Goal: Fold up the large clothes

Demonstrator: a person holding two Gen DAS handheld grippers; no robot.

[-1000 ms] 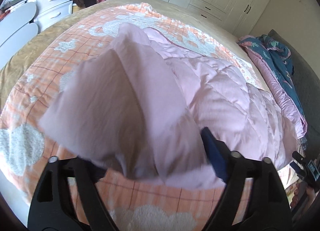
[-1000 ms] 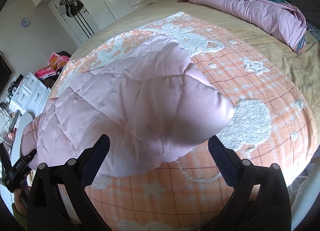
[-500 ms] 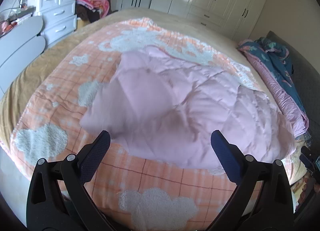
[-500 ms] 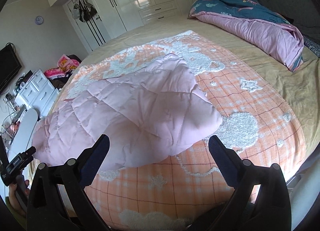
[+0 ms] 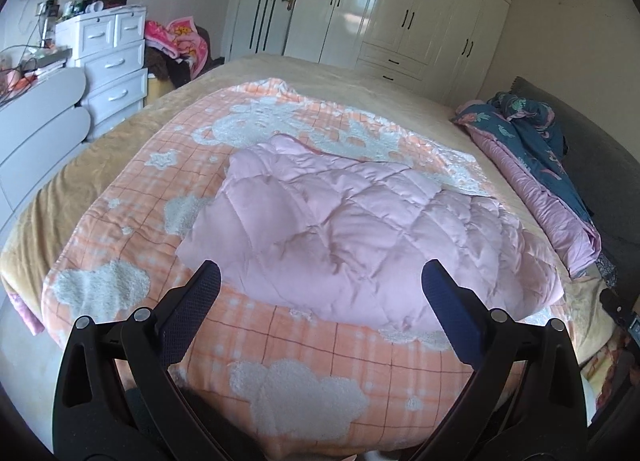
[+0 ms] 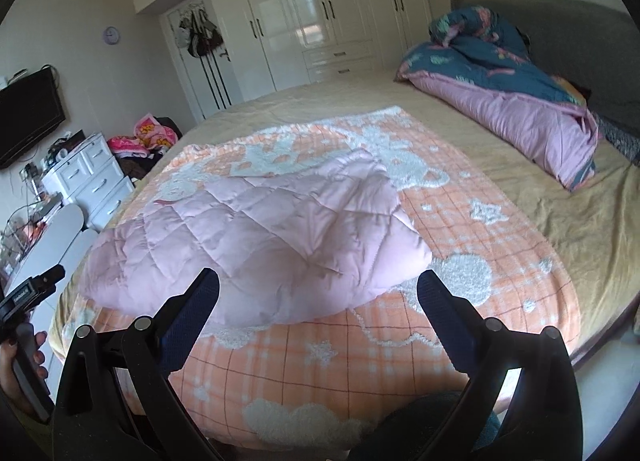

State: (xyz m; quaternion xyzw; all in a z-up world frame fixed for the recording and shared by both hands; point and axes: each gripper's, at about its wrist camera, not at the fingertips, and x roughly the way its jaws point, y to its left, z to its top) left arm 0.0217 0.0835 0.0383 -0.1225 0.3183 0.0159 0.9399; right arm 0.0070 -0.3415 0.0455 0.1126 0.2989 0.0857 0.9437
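A pale pink quilted garment (image 5: 352, 237) lies folded over on the orange checked blanket (image 5: 256, 345) that covers the bed. In the right wrist view the same pink garment (image 6: 264, 237) spreads across the blanket (image 6: 320, 373) in a flat heap. My left gripper (image 5: 320, 293) hangs open above the garment's near edge, with nothing between its blue pads. My right gripper (image 6: 318, 293) is open too, raised clear of the garment's near fold. Neither gripper touches the cloth.
A bunched blue and pink duvet (image 6: 500, 93) lies by the grey headboard. White drawers (image 5: 112, 69) with clutter stand to the left, white wardrobes (image 5: 400, 9) behind the bed. A hand holding the other gripper's handle (image 6: 24, 345) shows at the lower left of the right wrist view.
Both grippers have pulled back and upward from the bed. The left let go of the pink cloth it held up; the garment has dropped flat onto the blanket.
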